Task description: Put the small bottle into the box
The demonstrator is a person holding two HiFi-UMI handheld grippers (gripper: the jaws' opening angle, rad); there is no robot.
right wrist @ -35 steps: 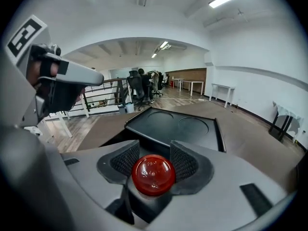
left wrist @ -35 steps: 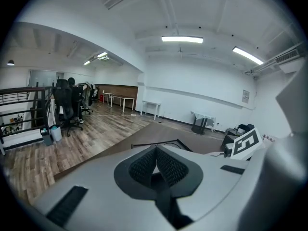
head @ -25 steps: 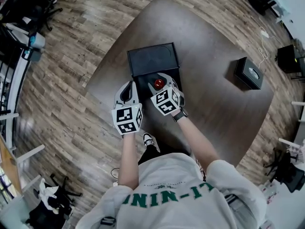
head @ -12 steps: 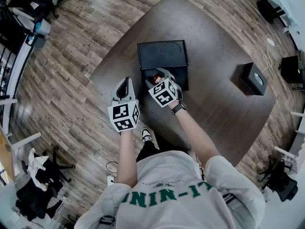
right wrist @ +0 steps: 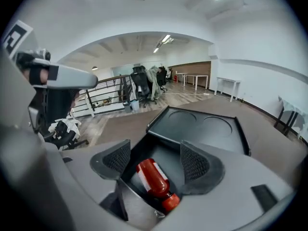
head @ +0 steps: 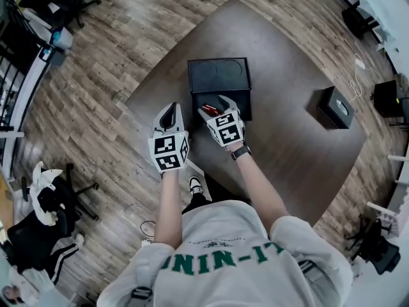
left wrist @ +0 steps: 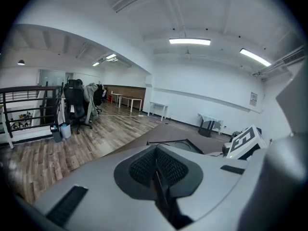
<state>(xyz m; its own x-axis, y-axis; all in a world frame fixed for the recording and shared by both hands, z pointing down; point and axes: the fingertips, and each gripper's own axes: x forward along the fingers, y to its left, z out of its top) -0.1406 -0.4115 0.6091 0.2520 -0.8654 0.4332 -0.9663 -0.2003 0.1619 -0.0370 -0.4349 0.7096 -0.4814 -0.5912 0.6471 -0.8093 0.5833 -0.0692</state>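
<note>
Since a second ago the small bottle [right wrist: 153, 177] has gone from standing cap-up between the jaws of the right gripper [right wrist: 156, 159] to lying on its side inside the box [head: 240, 105]. Those jaws have just been opening. Now they stand wide apart over the box's near end, with the bottle below and between them, and neither pad presses on it. We see its red body and red cap resting on the dark floor of the box, the cap toward the box's near wall. The lid [head: 219, 75] lies flat behind the box, showing two round hollows.

Our left gripper [left wrist: 155, 167], which sat against the box's left side a second ago, now hovers a little apart from that side. Its jaws are closed together with nothing between them.

The box sits near the close edge of the brown table [head: 287, 56]. A small black case [head: 335, 105] sits well apart to the box's right.
</note>
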